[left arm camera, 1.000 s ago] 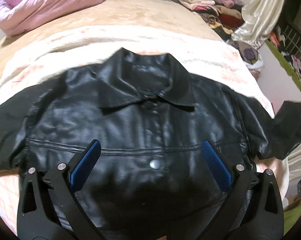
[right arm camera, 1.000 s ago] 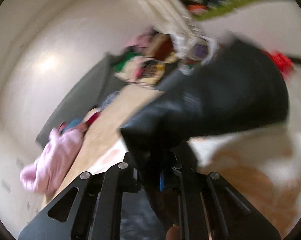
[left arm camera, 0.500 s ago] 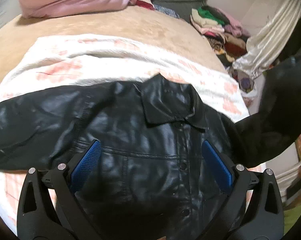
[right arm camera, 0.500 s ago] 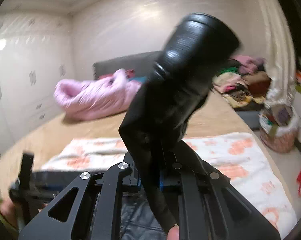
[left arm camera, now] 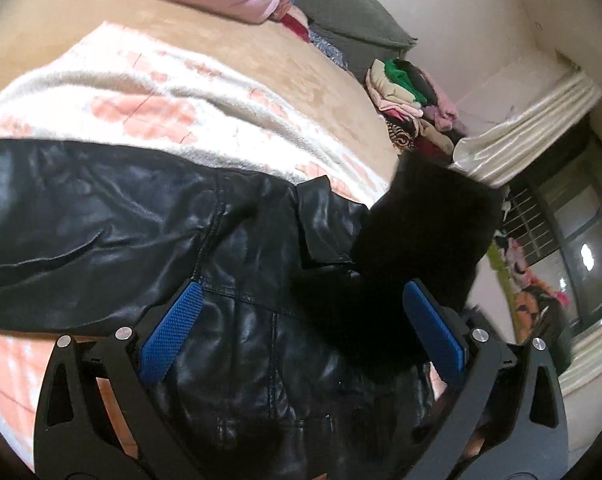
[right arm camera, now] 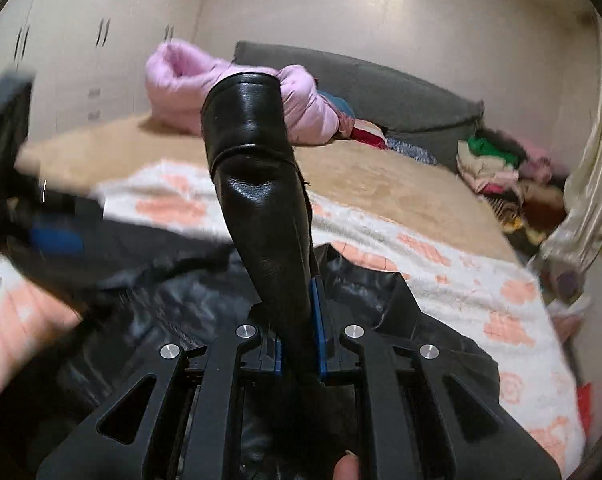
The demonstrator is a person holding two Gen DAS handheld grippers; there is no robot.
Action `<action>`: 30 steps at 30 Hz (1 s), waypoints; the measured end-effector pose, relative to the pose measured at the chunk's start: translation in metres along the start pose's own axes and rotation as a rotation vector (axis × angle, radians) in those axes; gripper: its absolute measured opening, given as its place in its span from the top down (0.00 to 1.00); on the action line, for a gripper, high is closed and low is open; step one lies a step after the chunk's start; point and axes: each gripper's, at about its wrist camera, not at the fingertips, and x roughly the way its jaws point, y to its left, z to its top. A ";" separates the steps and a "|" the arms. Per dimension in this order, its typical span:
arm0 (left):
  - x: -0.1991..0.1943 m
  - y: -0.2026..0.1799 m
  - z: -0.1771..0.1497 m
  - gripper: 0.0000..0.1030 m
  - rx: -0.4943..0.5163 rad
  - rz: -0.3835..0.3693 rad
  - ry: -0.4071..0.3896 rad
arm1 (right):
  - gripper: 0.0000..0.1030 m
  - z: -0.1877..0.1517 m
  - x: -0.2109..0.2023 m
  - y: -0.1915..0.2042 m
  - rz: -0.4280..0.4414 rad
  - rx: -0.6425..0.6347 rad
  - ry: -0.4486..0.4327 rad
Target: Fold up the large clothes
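My right hand-held gripper is clamped tight on the sleeve of the black jacket, the cuff standing up over the jacket body. My left hand-held gripper hangs wide apart above the jacket, gripping nothing. The jacket lies on a white-and-pink blanket on the bed.

No readable text, labels, brand names, numbers or signs appear in either view. The pink marks on the white blanket are a blurred pattern, not letters.
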 end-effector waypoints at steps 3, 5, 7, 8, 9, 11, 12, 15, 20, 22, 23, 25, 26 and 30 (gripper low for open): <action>-0.001 0.011 0.005 0.08 -0.026 0.000 0.003 | 0.87 -0.018 0.015 0.020 -0.018 -0.064 0.032; -0.001 0.014 0.006 0.08 -0.028 -0.007 0.009 | 0.86 -0.028 0.027 0.029 -0.015 -0.093 0.058; 0.001 0.019 0.005 0.08 -0.052 -0.036 0.030 | 0.69 -0.037 0.033 0.040 -0.022 -0.118 0.074; 0.004 0.021 0.004 0.08 -0.056 -0.042 0.039 | 0.64 -0.040 0.037 0.044 -0.026 -0.131 0.086; 0.007 0.022 0.003 0.08 -0.056 -0.046 0.055 | 0.53 -0.045 0.040 0.048 -0.024 -0.142 0.103; 0.015 0.026 0.000 0.08 -0.058 -0.044 0.077 | 0.36 -0.052 0.045 0.051 -0.028 -0.154 0.133; 0.019 0.029 -0.002 0.08 -0.072 -0.048 0.095 | 0.22 -0.056 0.044 0.052 -0.019 -0.158 0.145; 0.032 0.034 -0.006 0.08 -0.087 -0.053 0.137 | 0.06 -0.062 0.034 0.050 0.014 -0.157 0.144; 0.058 0.031 -0.019 0.08 -0.074 -0.066 0.223 | 0.05 -0.068 0.007 0.026 0.113 -0.072 0.176; 0.070 0.032 -0.021 0.09 -0.087 -0.076 0.232 | 0.05 -0.071 -0.004 0.004 0.150 0.016 0.180; 0.074 0.033 -0.021 0.09 -0.095 -0.080 0.229 | 0.05 -0.073 -0.007 -0.008 0.158 0.065 0.182; 0.081 0.035 -0.021 0.09 -0.100 -0.060 0.216 | 0.05 -0.077 -0.015 -0.037 0.170 0.181 0.167; 0.082 0.035 -0.021 0.09 -0.099 -0.050 0.205 | 0.05 -0.080 -0.020 -0.055 0.153 0.240 0.146; 0.079 0.030 -0.021 0.24 -0.071 0.032 0.142 | 0.09 -0.085 -0.026 -0.097 0.064 0.359 0.112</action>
